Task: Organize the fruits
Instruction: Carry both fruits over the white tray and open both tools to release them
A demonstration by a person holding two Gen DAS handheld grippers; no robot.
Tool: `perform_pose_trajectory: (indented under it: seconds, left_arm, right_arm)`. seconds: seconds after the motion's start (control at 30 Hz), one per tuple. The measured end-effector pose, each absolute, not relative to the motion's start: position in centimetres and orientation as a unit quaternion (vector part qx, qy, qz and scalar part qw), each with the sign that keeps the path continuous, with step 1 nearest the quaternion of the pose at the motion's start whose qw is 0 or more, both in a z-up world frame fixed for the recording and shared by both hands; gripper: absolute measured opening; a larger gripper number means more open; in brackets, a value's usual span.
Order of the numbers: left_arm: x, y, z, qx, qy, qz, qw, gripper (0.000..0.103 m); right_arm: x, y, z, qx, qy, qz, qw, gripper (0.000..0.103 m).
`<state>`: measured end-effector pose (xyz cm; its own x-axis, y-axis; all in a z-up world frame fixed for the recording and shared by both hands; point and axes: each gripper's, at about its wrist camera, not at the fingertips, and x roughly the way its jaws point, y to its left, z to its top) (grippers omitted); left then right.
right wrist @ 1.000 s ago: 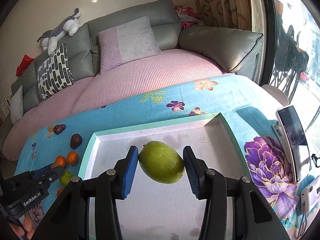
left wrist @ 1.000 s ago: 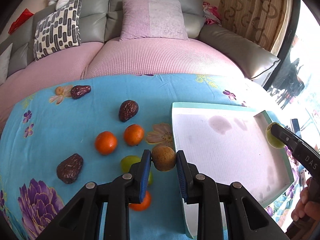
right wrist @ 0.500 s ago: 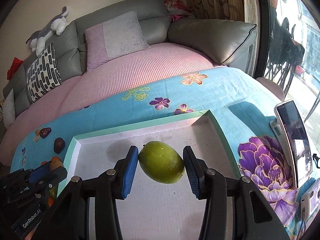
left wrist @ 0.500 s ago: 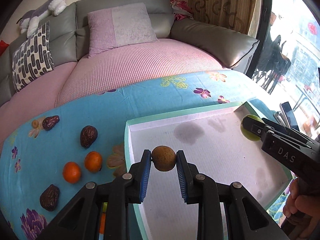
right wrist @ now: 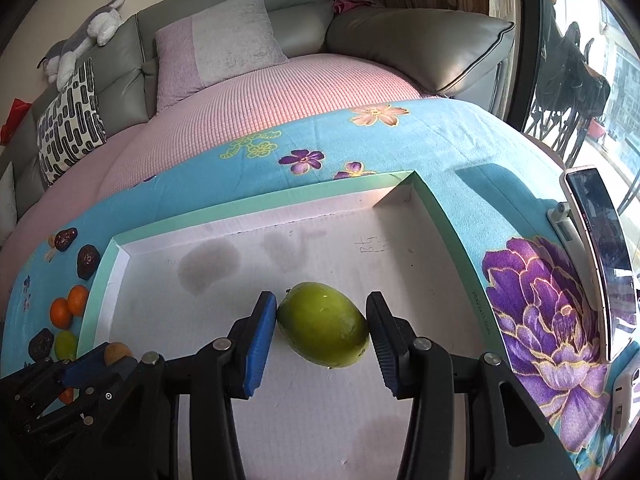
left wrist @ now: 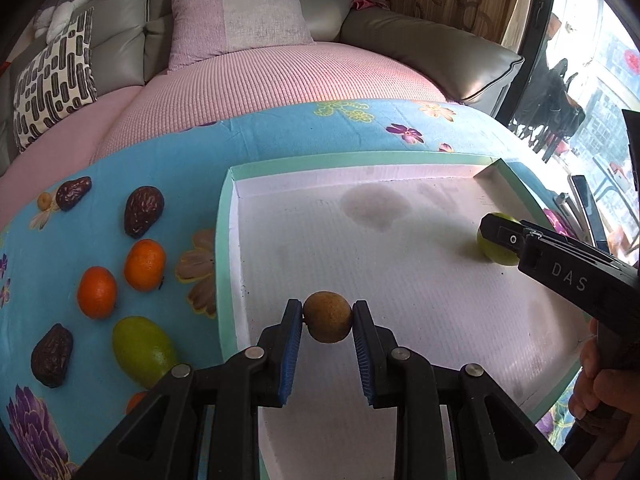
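My left gripper [left wrist: 327, 322] is shut on a small round brown fruit [left wrist: 327, 322], held just inside the left side of the white tray with a mint-green rim [left wrist: 224, 240]. My right gripper [right wrist: 322, 326] is shut on a green oval fruit [right wrist: 323, 325], low over the tray's right half. In the left wrist view that green fruit [left wrist: 496, 245] shows behind the right finger, with its shadow on the tray floor. On the blue flowered cloth left of the tray lie two oranges [left wrist: 145, 265], another green fruit [left wrist: 144, 350] and three dark dates [left wrist: 143, 211].
A phone on a stand [right wrist: 600, 256] is at the table's right edge. A pink-covered sofa with cushions [left wrist: 240, 12] curves behind the table. A person's hand [left wrist: 612, 384] holds the right gripper at the lower right. Another orange [left wrist: 136, 400] peeks out by the left gripper's arm.
My left gripper has carried the brown fruit rightward from above the loose fruits to over the tray. My right gripper has brought the green fruit further in and lower over the tray.
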<state>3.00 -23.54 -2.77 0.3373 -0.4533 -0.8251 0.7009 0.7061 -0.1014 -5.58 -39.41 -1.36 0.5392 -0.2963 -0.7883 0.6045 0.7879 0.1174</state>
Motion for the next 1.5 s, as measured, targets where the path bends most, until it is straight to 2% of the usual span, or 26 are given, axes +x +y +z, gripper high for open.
perform_pose_trajectory:
  seconds: [0.43,0.57,0.6,0.67,0.7,0.73,0.87,1.03,1.5]
  left_arm:
    - [3.5,-23.0,-3.0,0.124,0.467,-0.354,0.801,0.029]
    - [3.4,-22.5,-2.1,0.122,0.461,-0.35,0.806,0.03]
    - [3.3,-22.3,-1.8,0.121,0.458,-0.352,0.807,0.032]
    - [3.1,-22.1,-1.2,0.121,0.453,-0.354,0.809,0.043]
    - [3.0,-22.0,-0.9,0.121,0.45,-0.354,0.811,0.058]
    - [2.8,-21.9,-0.6,0.121,0.446,-0.355,0.813,0.065]
    - [2.5,-21.3,0.4,0.121,0.435,-0.356,0.818,0.065]
    - [2.8,-20.1,0.7,0.117,0.436,-0.34,0.825,0.072]
    - [5.3,-16.2,0.3,0.08,0.453,-0.274,0.844,0.077]
  right_arm:
    - [-5.8,-39.3,-1.0,0.187,0.398,-0.27,0.856,0.049]
    - [-6.4,-39.2,-0.2,0.191,0.387,-0.273,0.86,0.053]
    - [-6.5,-39.1,0.0,0.189,0.385,-0.273,0.861,0.053]
    - [-6.6,-38.9,0.4,0.185,0.385,-0.274,0.862,0.053]
    - [-6.7,-38.7,0.6,0.183,0.385,-0.275,0.862,0.053]
    - [-6.8,-38.6,0.8,0.182,0.385,-0.275,0.862,0.053]
    - [-7.1,-38.2,1.2,0.18,0.389,-0.274,0.861,0.053]
    - [-7.5,-37.6,1.4,0.179,0.398,-0.273,0.857,0.053]
    - [-7.6,-35.5,1.2,0.16,0.417,-0.263,0.855,0.053]
